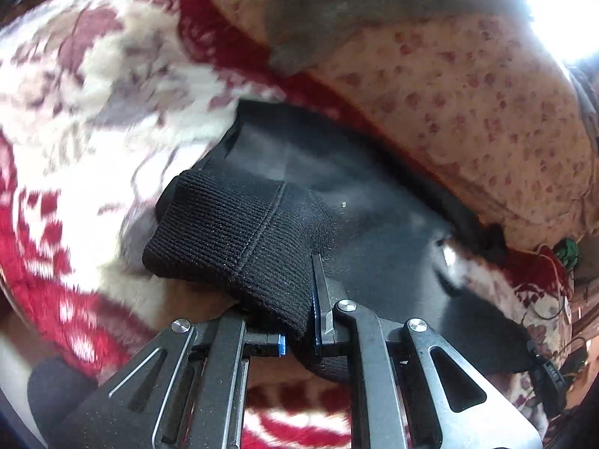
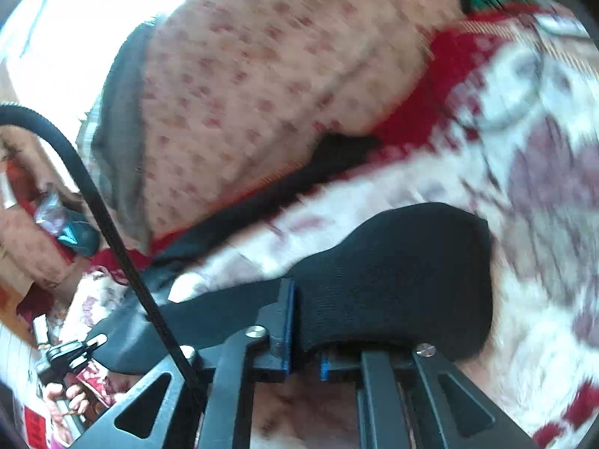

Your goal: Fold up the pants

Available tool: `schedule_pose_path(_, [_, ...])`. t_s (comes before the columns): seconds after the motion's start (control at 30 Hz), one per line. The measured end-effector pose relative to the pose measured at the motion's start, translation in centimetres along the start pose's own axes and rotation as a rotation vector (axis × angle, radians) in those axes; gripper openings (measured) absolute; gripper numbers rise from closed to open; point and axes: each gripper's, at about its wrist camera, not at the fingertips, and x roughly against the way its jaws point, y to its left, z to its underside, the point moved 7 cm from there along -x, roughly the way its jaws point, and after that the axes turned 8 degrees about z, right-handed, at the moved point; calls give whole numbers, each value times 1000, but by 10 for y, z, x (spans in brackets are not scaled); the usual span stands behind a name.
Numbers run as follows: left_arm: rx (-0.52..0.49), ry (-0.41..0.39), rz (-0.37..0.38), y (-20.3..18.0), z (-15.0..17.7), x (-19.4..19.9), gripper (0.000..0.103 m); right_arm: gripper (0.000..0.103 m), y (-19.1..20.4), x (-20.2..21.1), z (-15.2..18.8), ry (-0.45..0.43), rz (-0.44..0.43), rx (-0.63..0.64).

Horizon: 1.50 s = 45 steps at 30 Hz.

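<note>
Two grippers, both clamped on the same pair of black knit pants (image 1: 348, 220), and that's pretty much the whole scene. Starting on the left: the left gripper (image 1: 299, 321) has its black metal fingers with blue pads (image 1: 318, 310) pinched shut on a ribbed black cuff (image 1: 232, 239), which bunches up and folds over to the left of the fingers. Beyond the cuff, the smoother black fabric of the pants spreads away to the right, lying on a fuzzy red-and-white floral blanket (image 1: 75, 119). Behind the pants sits a cream cushion with small reddish flower print (image 1: 468, 104), with a grey cloth (image 1: 329, 18) draped over its top.

Over to the right side, the right gripper (image 2: 305, 340) is likewise closed on a second ribbed black cuff (image 2: 404, 277), which puffs out to the right of its fingers. From there a strip of the pants trails back left along the foot of the cushion. A black braided cable (image 2: 112, 232) crosses the left part of that view, and the left gripper shows at lower left. Everything's a bit motion-blurred, so fine details on the blanket can't be made out.
</note>
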Motion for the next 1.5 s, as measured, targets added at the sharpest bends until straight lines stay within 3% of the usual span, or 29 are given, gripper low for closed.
schedule_pose_path(0.07, [16, 21, -9, 9, 10, -7, 9, 12, -21, -7, 6, 20, 52, -50])
schedule_pose_path(0.17, [5, 10, -21, 8, 15, -6, 9, 12, -47, -3, 2, 7, 56, -148])
schedule_pose_path(0.3, [-27, 6, -12, 1, 11, 1, 10, 13, -63, 11, -10, -42, 212, -86])
schedule_pose_path(0.37, [-22, 15, -37, 4, 13, -3, 15, 18, -72, 2, -8, 16, 252, -75])
schedule_pose_path(0.4, [-11, 22, -46, 7, 14, -5, 22, 18, -77, -2, -4, 41, 274, -74])
schedule_pose_path(0.47, [3, 38, -63, 13, 19, -4, 26, 19, -80, 0, -6, 28, 276, -79])
schedule_pose_path(0.57, [-9, 30, -83, 19, 22, 11, 34, 21, -84, 15, -17, -12, 379, -53])
schedule_pose_path(0.63, [-25, 24, -102, 23, 23, 23, 35, 21, -84, 27, -27, -42, 397, -50])
schedule_pose_path(0.77, [-77, -47, -167, 20, 15, 52, 35, 24, -61, 44, -43, -91, 311, -36])
schedule_pose_path(0.83, [-80, -61, -150, 15, 9, 60, 35, 28, -44, 42, -47, -87, 256, -20])
schedule_pose_path(0.97, [-80, -62, -68, -4, -4, 62, 53, 28, -10, 17, -51, -44, 149, 0])
schedule_pose_path(1.0, [-82, -63, -57, -10, -6, 59, 53, 28, -3, 9, -52, -29, 131, 3])
schedule_pose_path(1.23, [-115, 24, 3, -63, -19, 3, 53, 32, 51, -56, -73, 64, 63, 75])
schedule_pose_path(1.4, [-151, 84, 45, -101, -33, -47, 53, 38, 64, -106, -114, 91, 88, 122])
schedule_pose_path(1.5, [-167, 129, 72, -119, -42, -77, 53, 46, 65, -136, -142, 85, 111, 170])
